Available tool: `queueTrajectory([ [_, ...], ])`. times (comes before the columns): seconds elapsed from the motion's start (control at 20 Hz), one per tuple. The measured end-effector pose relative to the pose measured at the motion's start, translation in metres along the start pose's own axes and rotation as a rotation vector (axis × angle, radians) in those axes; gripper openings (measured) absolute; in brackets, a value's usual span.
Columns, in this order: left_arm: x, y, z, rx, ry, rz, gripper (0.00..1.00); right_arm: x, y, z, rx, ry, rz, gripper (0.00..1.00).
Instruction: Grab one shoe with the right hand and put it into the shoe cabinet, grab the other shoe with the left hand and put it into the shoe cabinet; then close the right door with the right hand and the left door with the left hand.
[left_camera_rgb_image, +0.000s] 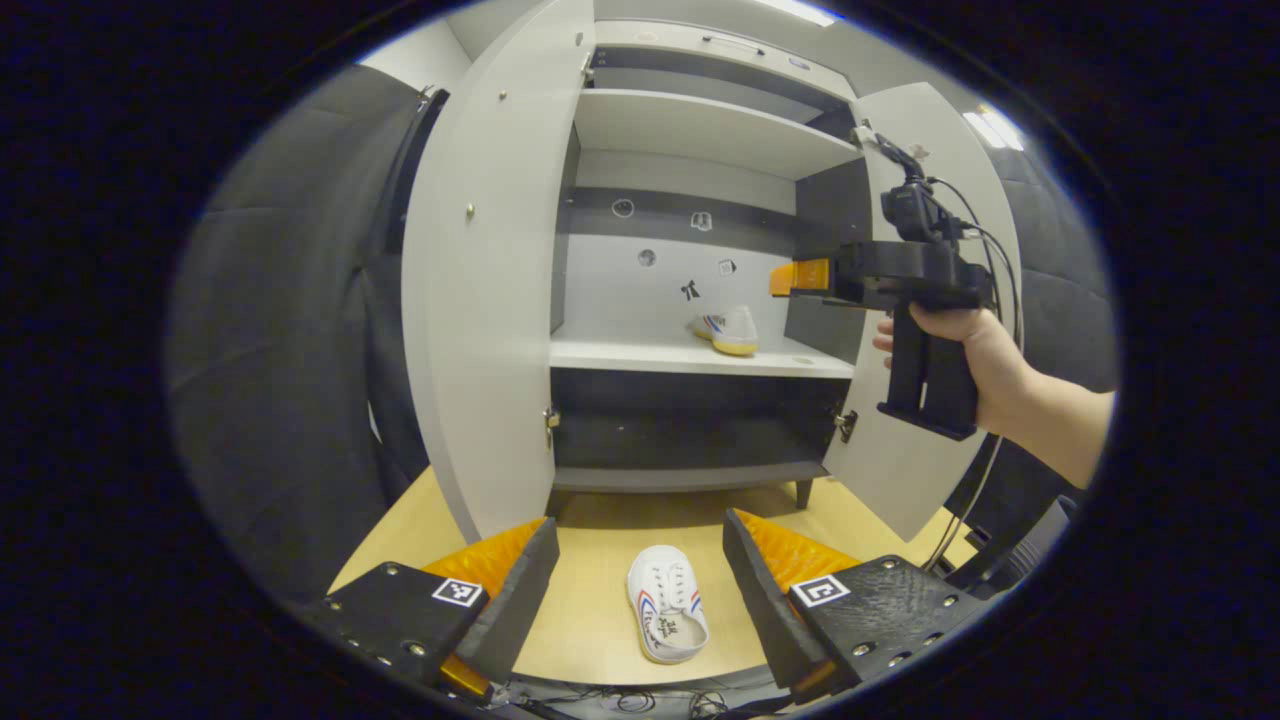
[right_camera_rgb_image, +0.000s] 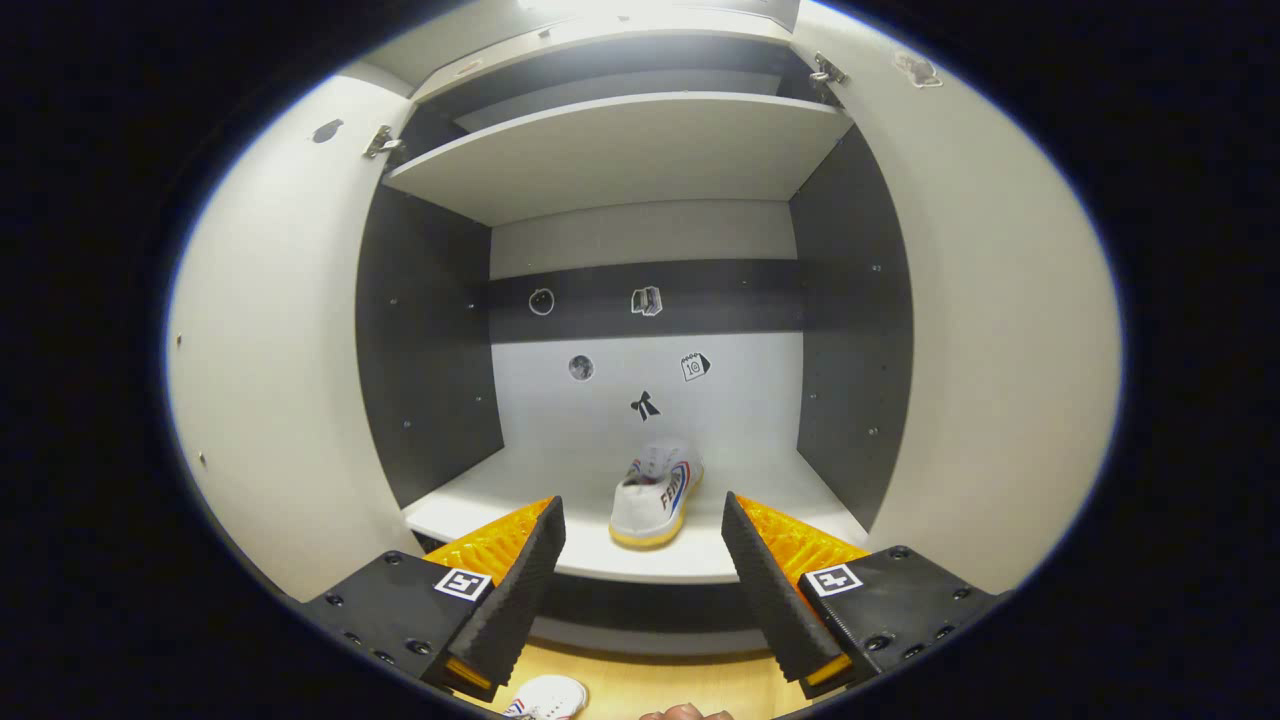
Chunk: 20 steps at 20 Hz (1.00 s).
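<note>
A white shoe (left_camera_rgb_image: 667, 603) with red and blue stripes lies on the wooden floor in the left gripper view, just ahead of my open left gripper (left_camera_rgb_image: 640, 520) and in line with the gap between its fingers, untouched. The other white shoe (right_camera_rgb_image: 655, 495) stands on the middle shelf (right_camera_rgb_image: 690, 560) of the shoe cabinet, heel toward me. My right gripper (right_camera_rgb_image: 640, 503) is open just in front of that shelf, apart from the shoe. In the left gripper view, a hand holds the right gripper (left_camera_rgb_image: 800, 278) at the cabinet's right side, level with the shelved shoe (left_camera_rgb_image: 733, 330).
Both cabinet doors stand open: the left door (left_camera_rgb_image: 490, 280) and the right door (left_camera_rgb_image: 915, 420), which sits behind the hand. An upper shelf (left_camera_rgb_image: 700, 130) and a dark lower compartment (left_camera_rgb_image: 690, 440) hold nothing. Cables trail from the right gripper. The floor shoe's toe (right_camera_rgb_image: 545, 697) peeks in below.
</note>
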<state>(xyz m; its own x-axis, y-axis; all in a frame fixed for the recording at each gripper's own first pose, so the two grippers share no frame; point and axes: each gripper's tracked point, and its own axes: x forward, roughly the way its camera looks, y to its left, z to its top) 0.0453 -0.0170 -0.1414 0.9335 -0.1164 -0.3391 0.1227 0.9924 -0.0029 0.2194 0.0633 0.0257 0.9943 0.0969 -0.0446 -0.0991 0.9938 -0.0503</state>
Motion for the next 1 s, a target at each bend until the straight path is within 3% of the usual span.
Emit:
queueTrajectory([
  [0.35, 0.047, -0.007, -0.105, 0.06, 0.217, -0.128, 0.95, -0.118, -0.02, -0.098, 0.006, 0.194, -0.117, 0.99],
  [0.5, 0.074, -0.006, -0.149, 0.1, 0.305, -0.15, 0.95, -0.171, -0.038, -0.137, 0.022, 0.292, -0.2, 0.94],
  [0.55, 0.083, -0.005, -0.165, 0.113, 0.327, -0.155, 0.95, -0.187, -0.04, -0.145, 0.036, 0.312, -0.219, 0.99],
  [0.65, 0.103, -0.002, -0.189, 0.129, 0.374, -0.156, 0.95, -0.217, -0.054, -0.16, 0.05, 0.341, -0.284, 0.99],
  [0.95, 0.138, 0.005, -0.235, 0.091, 0.494, -0.155, 0.95, -0.284, -0.087, -0.192, 0.107, 0.405, -0.452, 0.99],
  [1.0, 0.143, 0.006, -0.241, 0.096, 0.51, -0.151, 0.95, -0.294, -0.094, -0.196, 0.113, 0.414, -0.472, 0.94],
])
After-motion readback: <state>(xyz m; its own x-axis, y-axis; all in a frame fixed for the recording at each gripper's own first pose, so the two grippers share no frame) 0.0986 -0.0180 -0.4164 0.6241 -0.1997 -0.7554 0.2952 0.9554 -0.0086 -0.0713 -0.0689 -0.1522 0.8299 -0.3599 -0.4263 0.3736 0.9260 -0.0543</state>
